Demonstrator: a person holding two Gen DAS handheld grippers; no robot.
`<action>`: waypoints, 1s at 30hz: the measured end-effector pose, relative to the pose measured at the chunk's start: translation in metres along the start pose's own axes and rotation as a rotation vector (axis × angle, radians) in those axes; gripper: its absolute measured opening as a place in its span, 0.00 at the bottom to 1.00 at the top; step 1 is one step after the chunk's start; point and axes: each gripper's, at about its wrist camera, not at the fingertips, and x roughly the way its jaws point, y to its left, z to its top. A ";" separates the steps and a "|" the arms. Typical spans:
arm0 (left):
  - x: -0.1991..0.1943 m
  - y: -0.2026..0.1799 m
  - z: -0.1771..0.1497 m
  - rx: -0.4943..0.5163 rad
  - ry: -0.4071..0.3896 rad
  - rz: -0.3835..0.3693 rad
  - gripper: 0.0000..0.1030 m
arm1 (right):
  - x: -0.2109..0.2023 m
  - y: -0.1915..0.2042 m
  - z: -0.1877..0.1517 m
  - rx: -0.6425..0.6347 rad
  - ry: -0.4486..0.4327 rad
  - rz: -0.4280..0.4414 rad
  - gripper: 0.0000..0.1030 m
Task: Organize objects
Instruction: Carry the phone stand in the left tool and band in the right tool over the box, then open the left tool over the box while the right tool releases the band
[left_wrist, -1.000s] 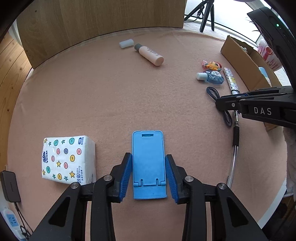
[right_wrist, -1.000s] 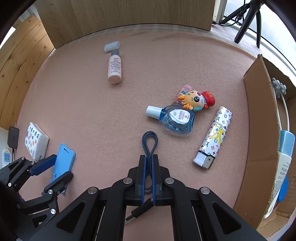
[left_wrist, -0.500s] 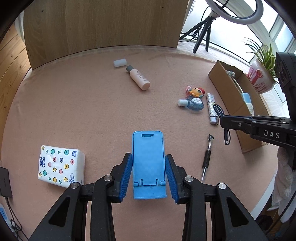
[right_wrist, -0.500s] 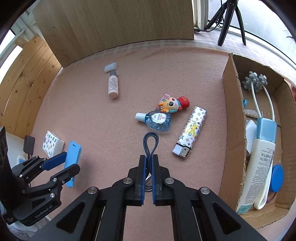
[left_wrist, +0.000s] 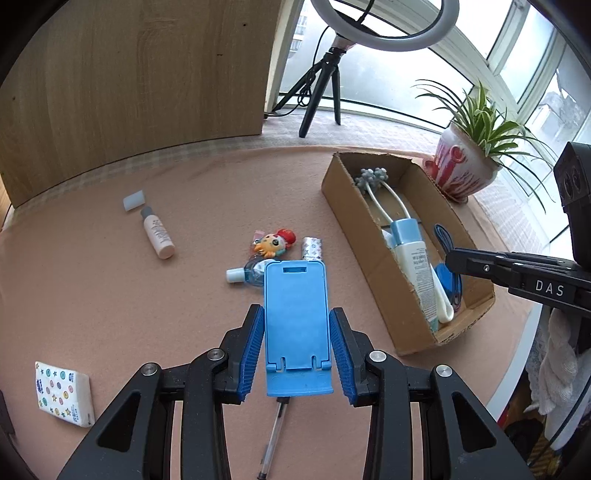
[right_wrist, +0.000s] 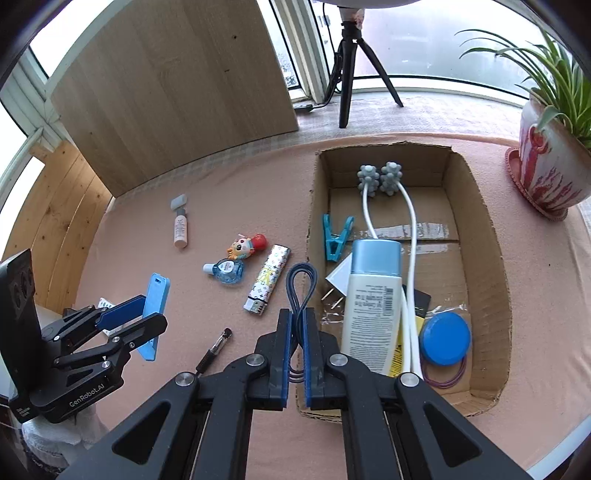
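The left tongs (left_wrist: 297, 345) pinch a flat blue plastic phone stand (left_wrist: 296, 317) by its long edges, holding it off the pink felt-covered table (left_wrist: 92, 280), near and left of the open brown cardboard box (right_wrist: 491, 236). The right tongs (right_wrist: 296, 352) are pressed together on a looped dark blue cable (right_wrist: 301, 291), whose loop sticks out past the fingertips over the near left wall of the box. Inside the box lie a white lotion bottle with a pale blue cap (right_wrist: 371, 306), a white two-headed massager with grey knobbly balls (right_wrist: 380, 177), a teal clothes peg (right_wrist: 336, 240), a round blue lid (right_wrist: 445, 339) and a white plug (right_wrist: 338, 277). On the table left of the box lie a patterned white lighter (right_wrist: 267, 278), a small clear blue bottle (right_wrist: 225, 271), an orange cartoon figure with a red cap (right_wrist: 247, 245) touching that bottle, and farther off a beige tube (right_wrist: 181, 230) with its grey-white cap (right_wrist: 179, 202) just beside it. A black-tipped pen (right_wrist: 214, 350) lies near, between the two tongs. A white tissue pack printed with coloured dots and stars (left_wrist: 62, 393) sits at the near left.
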 end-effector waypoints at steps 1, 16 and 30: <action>0.003 -0.009 0.004 0.010 -0.002 -0.009 0.38 | -0.003 -0.007 -0.001 0.008 -0.005 -0.006 0.05; 0.055 -0.116 0.063 0.129 -0.014 -0.054 0.38 | -0.015 -0.074 -0.006 0.086 -0.019 -0.027 0.05; 0.065 -0.117 0.067 0.105 -0.007 -0.036 0.58 | -0.013 -0.083 -0.006 0.090 -0.044 -0.037 0.51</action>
